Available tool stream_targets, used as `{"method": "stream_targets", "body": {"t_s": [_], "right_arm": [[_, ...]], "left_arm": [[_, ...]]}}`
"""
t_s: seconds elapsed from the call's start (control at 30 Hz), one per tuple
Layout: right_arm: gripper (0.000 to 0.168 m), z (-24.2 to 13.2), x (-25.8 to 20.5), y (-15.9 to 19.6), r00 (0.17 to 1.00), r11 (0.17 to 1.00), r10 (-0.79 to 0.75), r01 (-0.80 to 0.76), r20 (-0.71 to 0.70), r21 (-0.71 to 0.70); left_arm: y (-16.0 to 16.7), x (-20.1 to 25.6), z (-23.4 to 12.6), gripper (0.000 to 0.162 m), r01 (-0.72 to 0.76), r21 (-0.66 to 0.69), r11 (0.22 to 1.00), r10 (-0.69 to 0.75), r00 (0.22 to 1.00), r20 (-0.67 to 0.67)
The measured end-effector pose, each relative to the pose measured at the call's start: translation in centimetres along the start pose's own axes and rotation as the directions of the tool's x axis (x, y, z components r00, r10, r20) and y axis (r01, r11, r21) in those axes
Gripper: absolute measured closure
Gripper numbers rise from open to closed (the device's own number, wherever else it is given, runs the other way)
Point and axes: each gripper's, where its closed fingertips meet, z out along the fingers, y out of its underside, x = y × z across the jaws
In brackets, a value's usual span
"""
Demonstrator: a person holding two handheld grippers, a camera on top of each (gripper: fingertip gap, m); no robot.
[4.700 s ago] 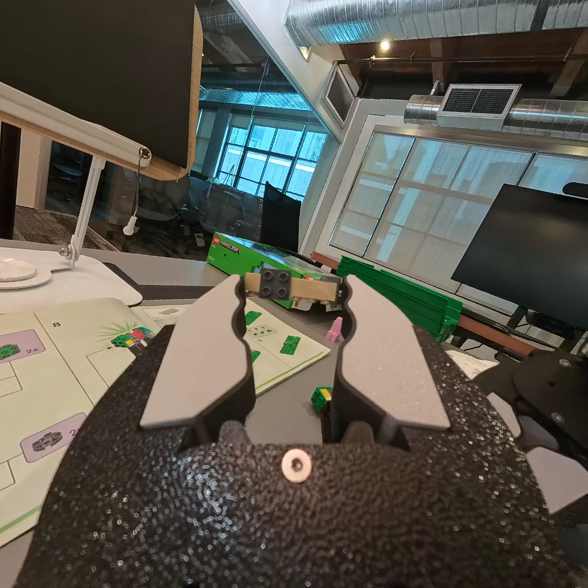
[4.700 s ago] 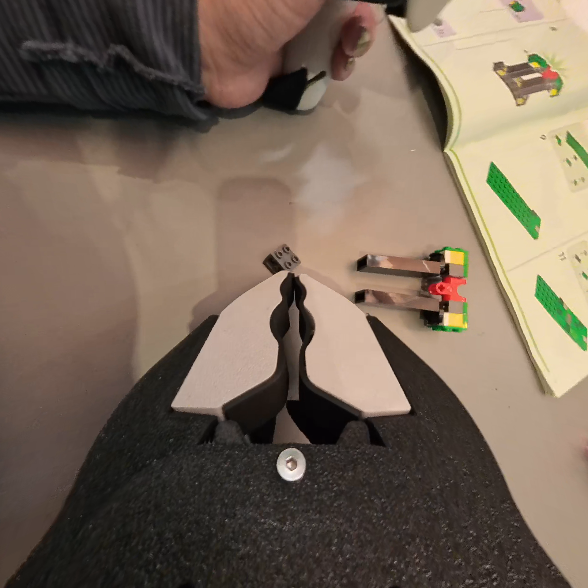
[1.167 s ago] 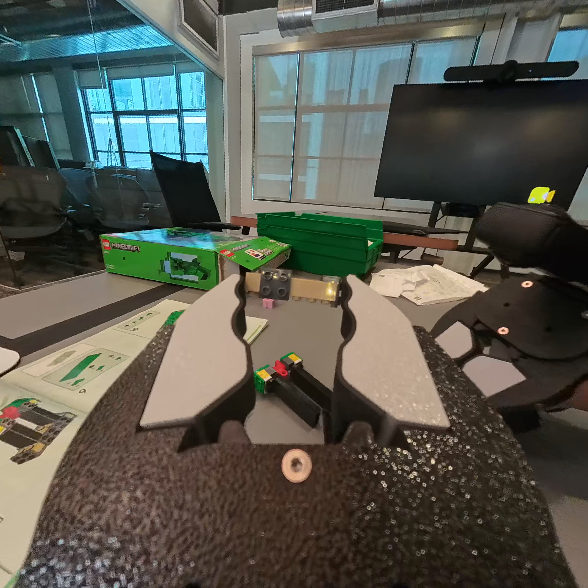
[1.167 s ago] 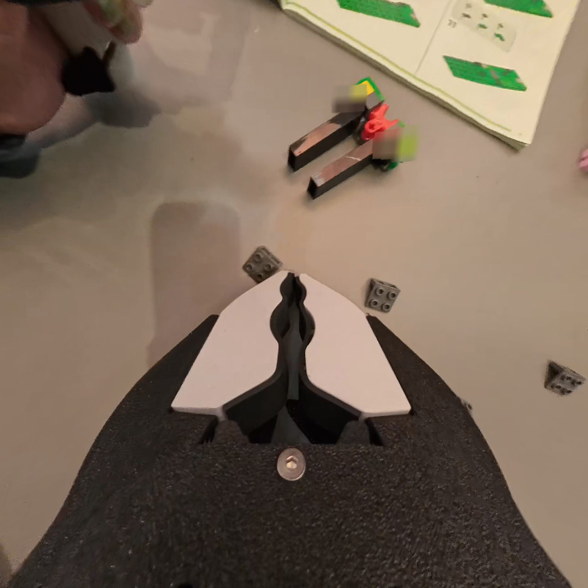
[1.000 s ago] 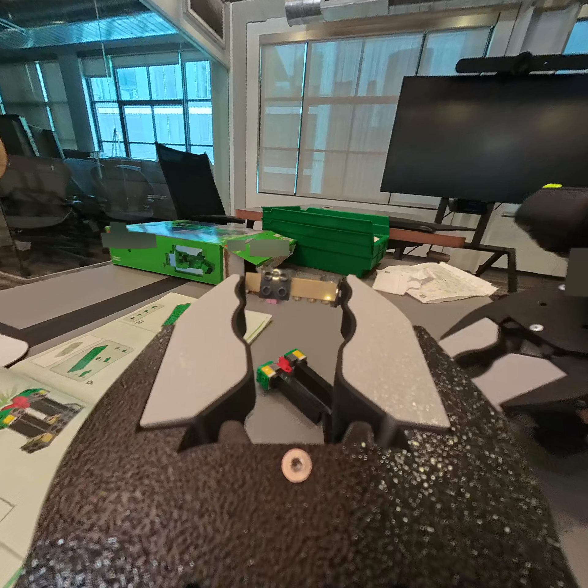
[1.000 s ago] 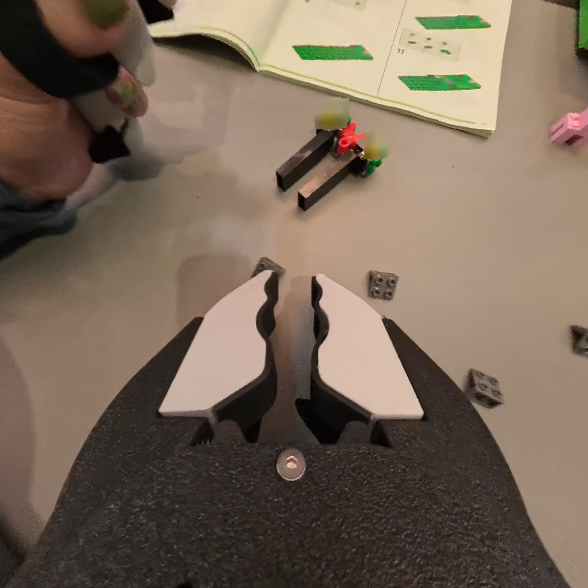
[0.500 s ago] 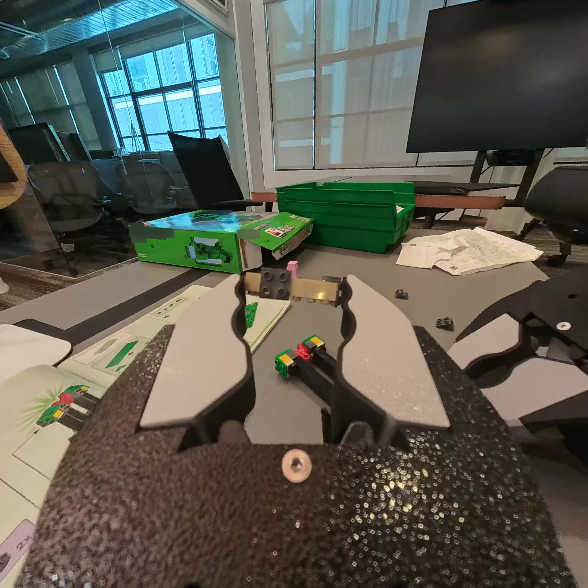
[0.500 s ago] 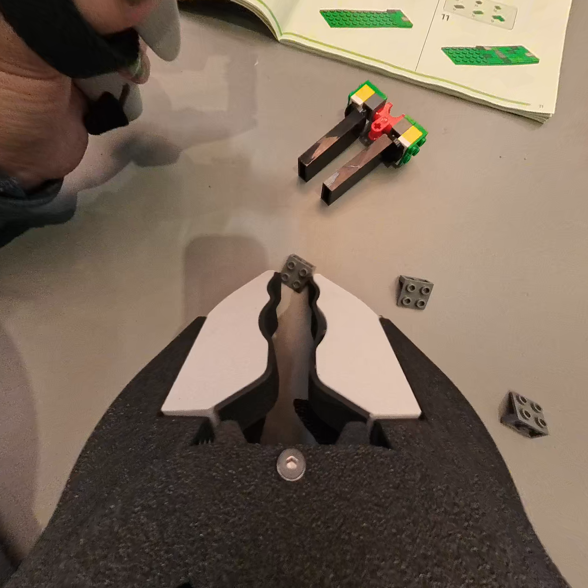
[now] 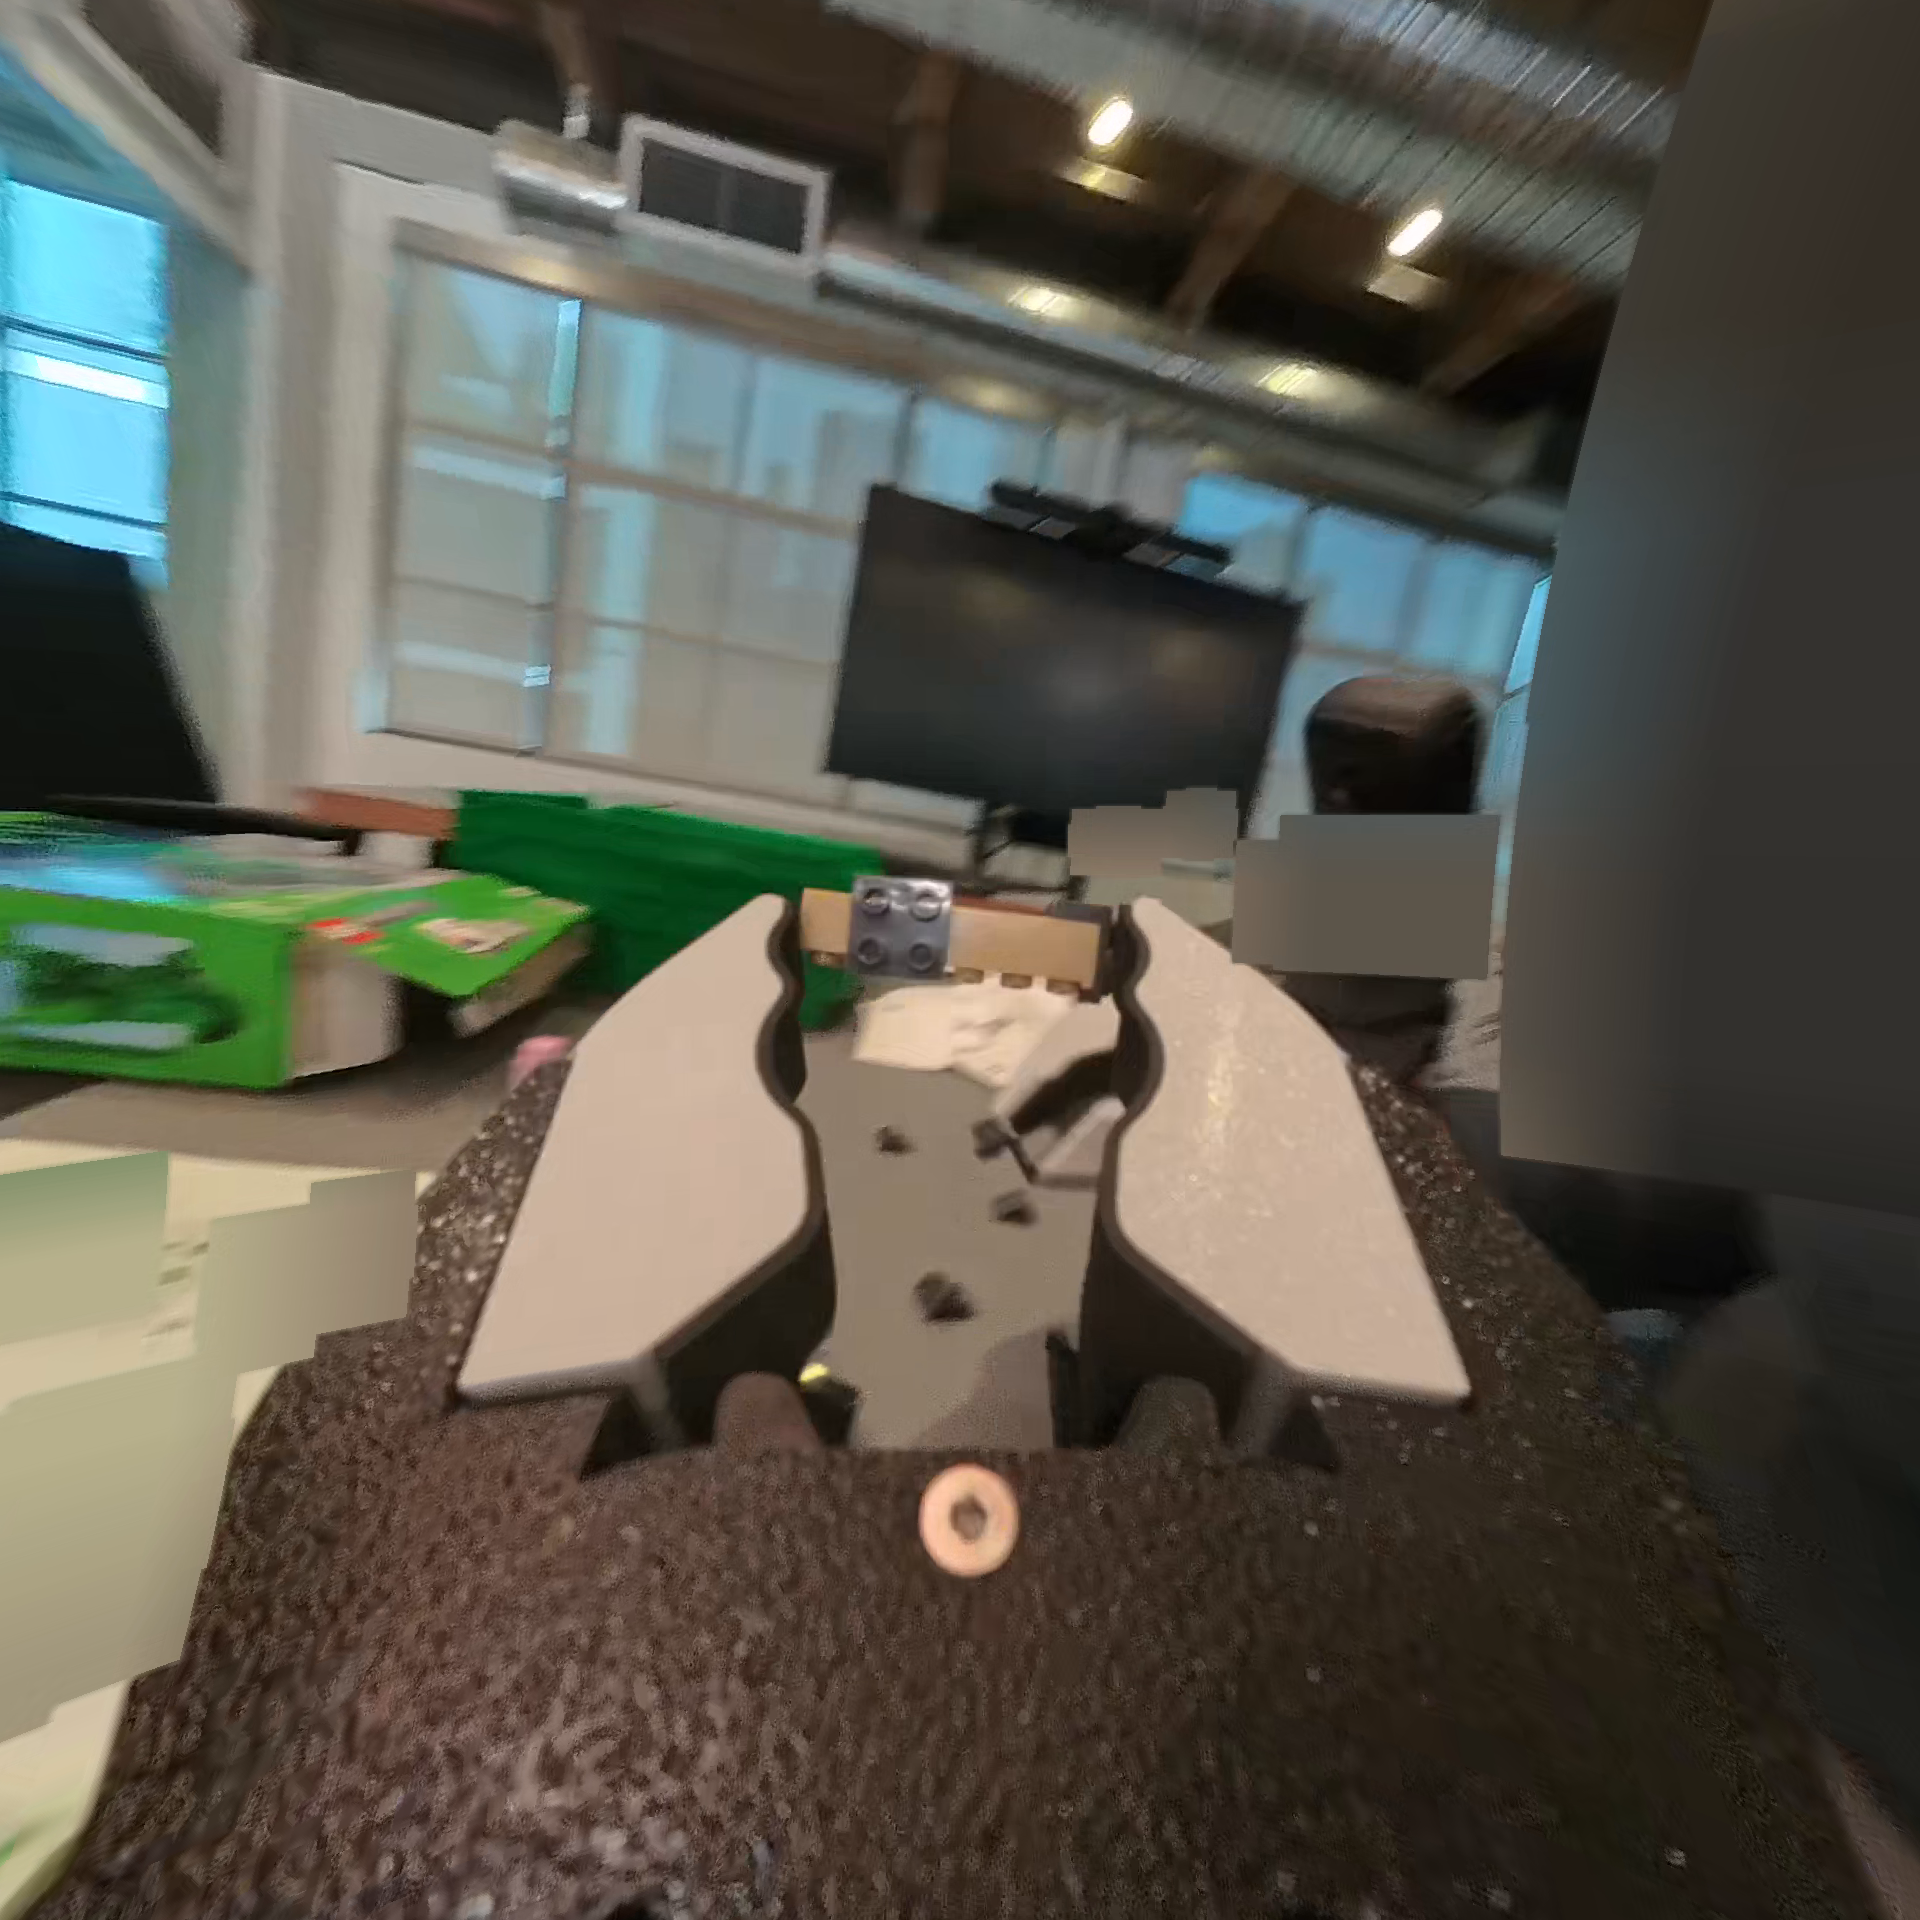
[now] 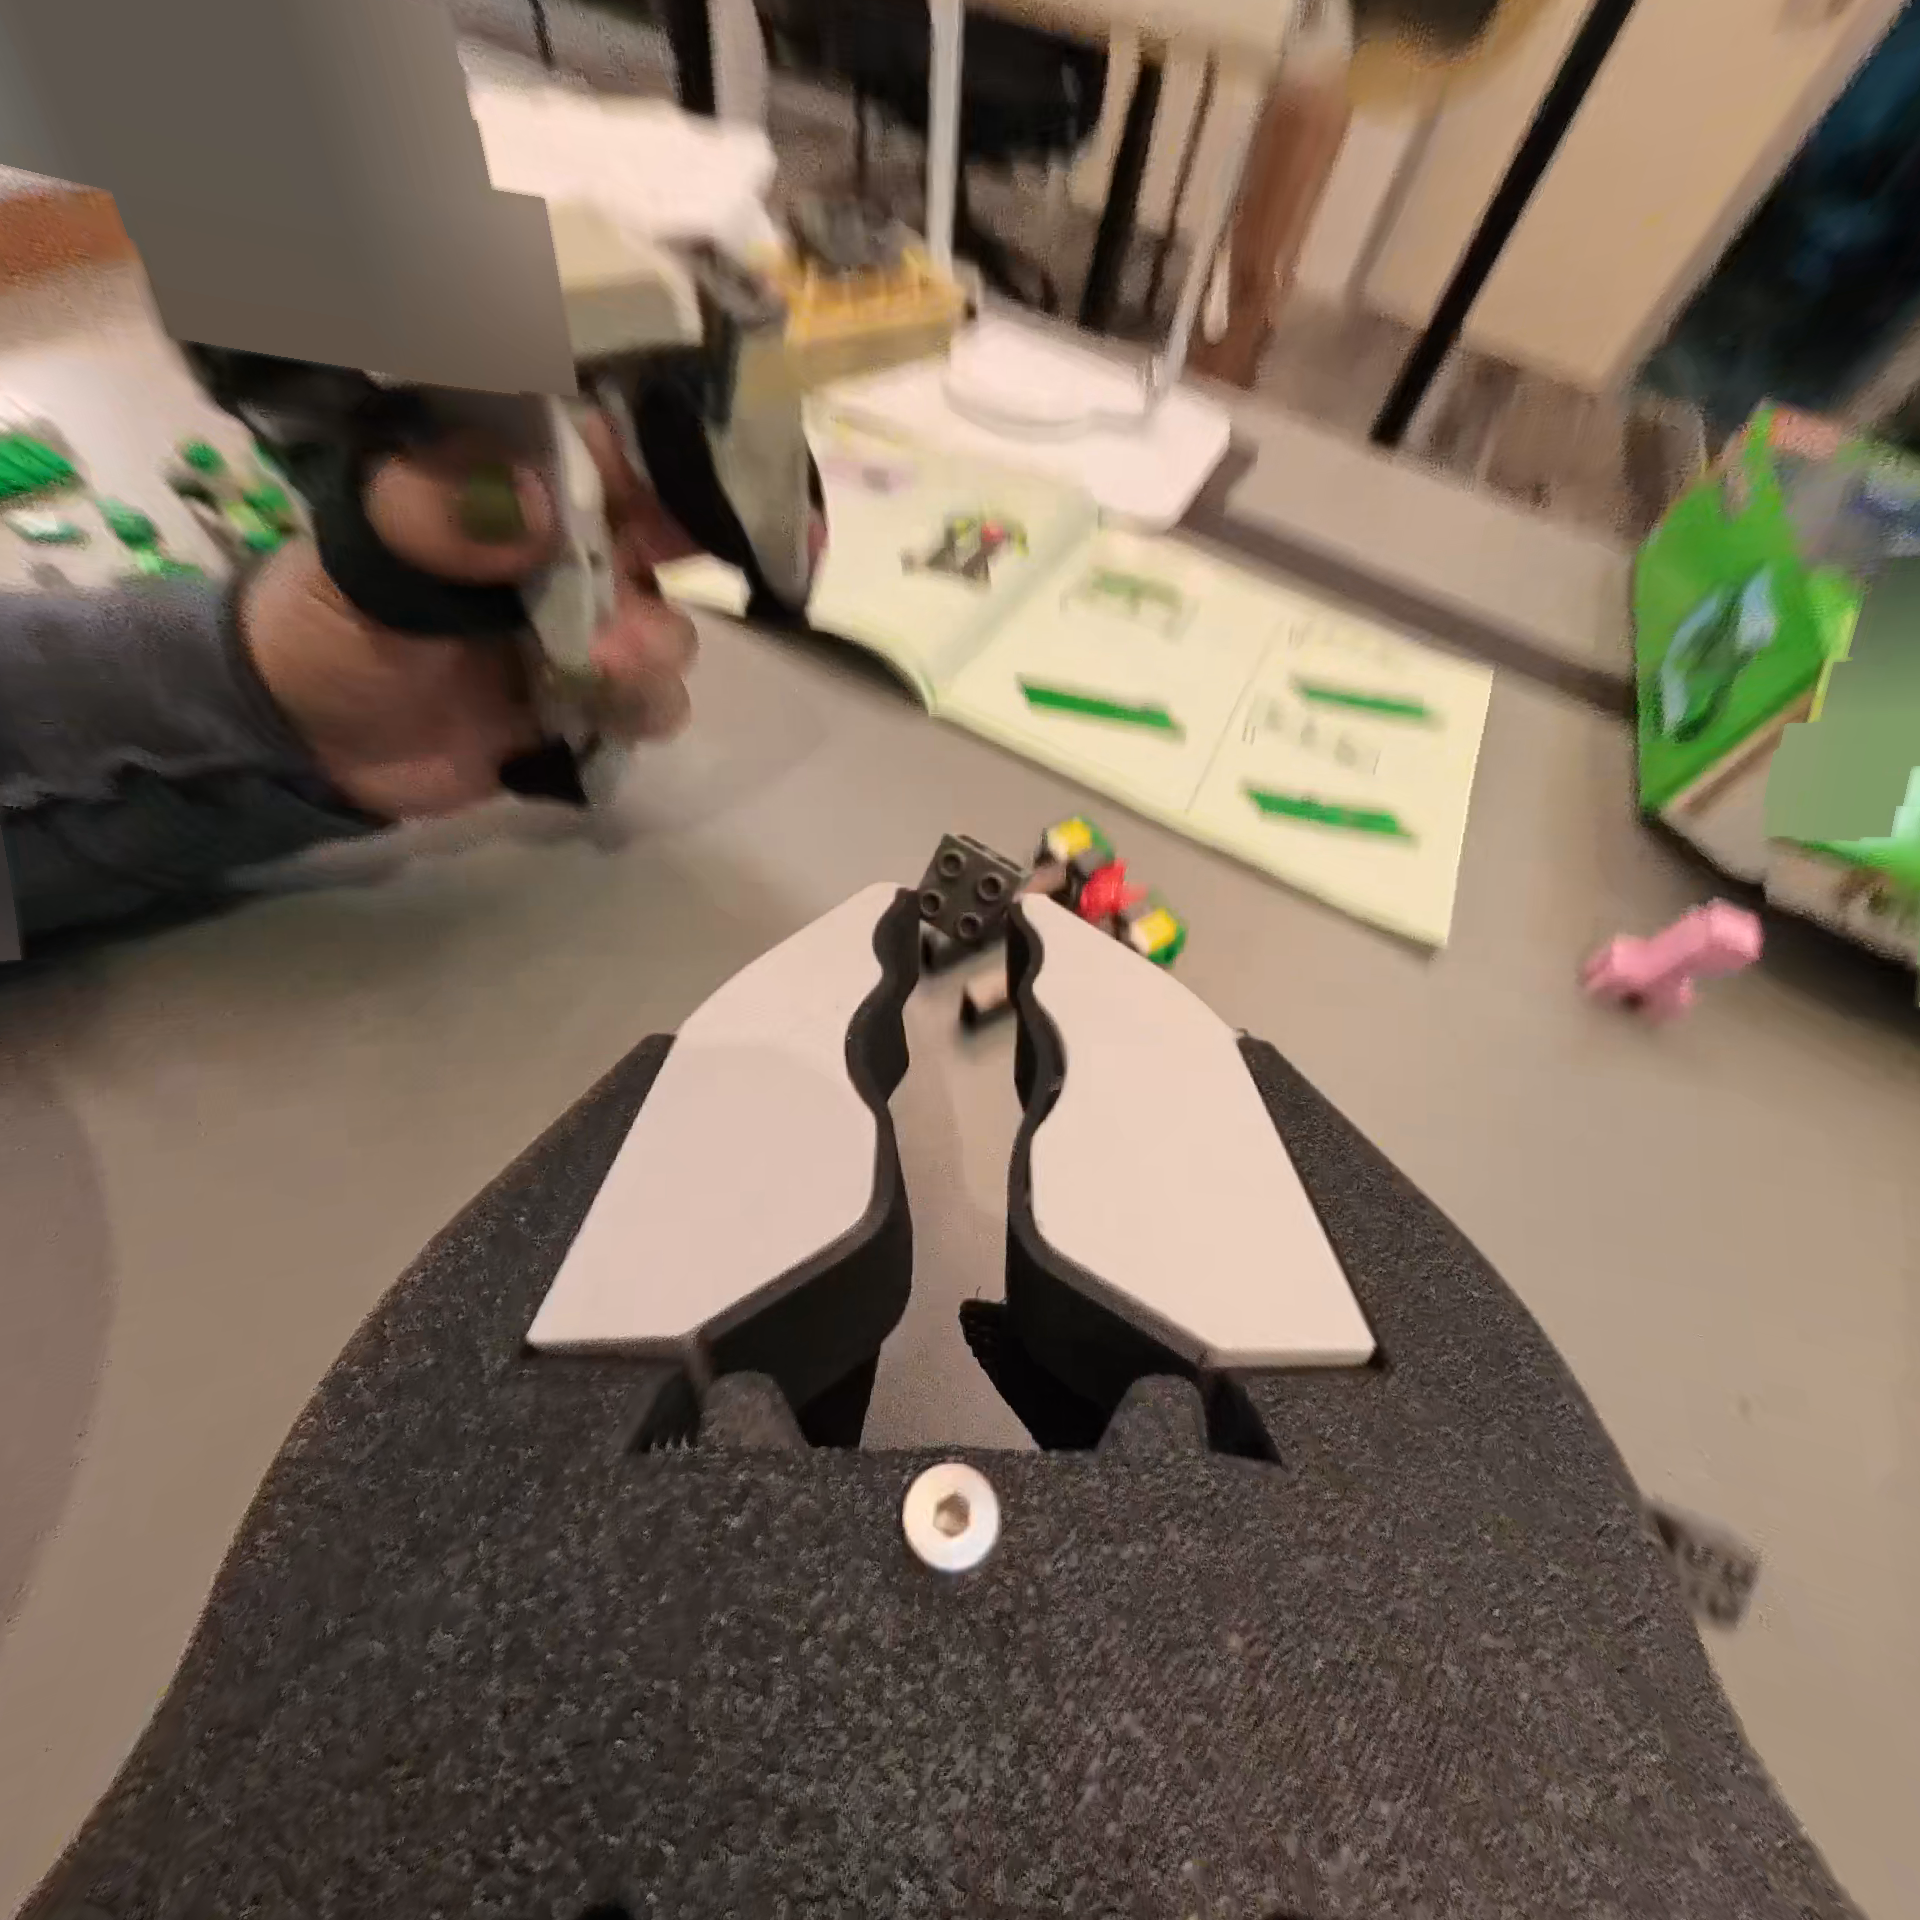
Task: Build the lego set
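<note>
My left gripper (image 9: pixel 951 940) is shut on a tan brick (image 9: pixel 1023 940) that carries a dark grey 2x2 plate (image 9: pixel 902 923) on its left part, held in the air above the table. My right gripper (image 10: pixel 964 904) is shut on a dark grey 2x2 plate (image 10: pixel 966 885), lifted above the table. Behind it a small build with black beams, a red piece and green-yellow ends (image 10: pixel 1114 899) lies on the grey table. The left gripper and its tan brick (image 10: pixel 868 296) show blurred at the upper left of the right wrist view.
An open instruction booklet (image 10: pixel 1195 675) lies behind the build. A pink figure (image 10: pixel 1673 956) lies to the right. A green set box (image 9: pixel 208 966) and green trays (image 9: pixel 644 862) stand at the far side. Several dark plates (image 9: pixel 940 1294) lie loose on the table. A hand (image 10: pixel 447 644) holds the left gripper. One gripper's finger ends stand about 9 cm off the other's. From either gripper's tips it is about 25 cm to the pink figure (image 10: pixel 1673 956).
My right gripper closed on a dark grey plate and lifted it off the table. My left gripper tilted up and swung right with the tan brick still in it.
</note>
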Motion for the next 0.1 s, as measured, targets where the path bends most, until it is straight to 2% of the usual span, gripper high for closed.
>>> {"method": "stream_targets", "body": {"t_s": [0.1], "right_arm": [[0.153, -1.1, -0.7, -4.0, 0.996, 0.983, -0.043, 0.027, 0.08, 0.183]], "left_arm": [[-1.0, 1.6, -0.5, 0.106, 0.151, 0.041, 0.988, -0.141, 0.972, -0.19]]}}
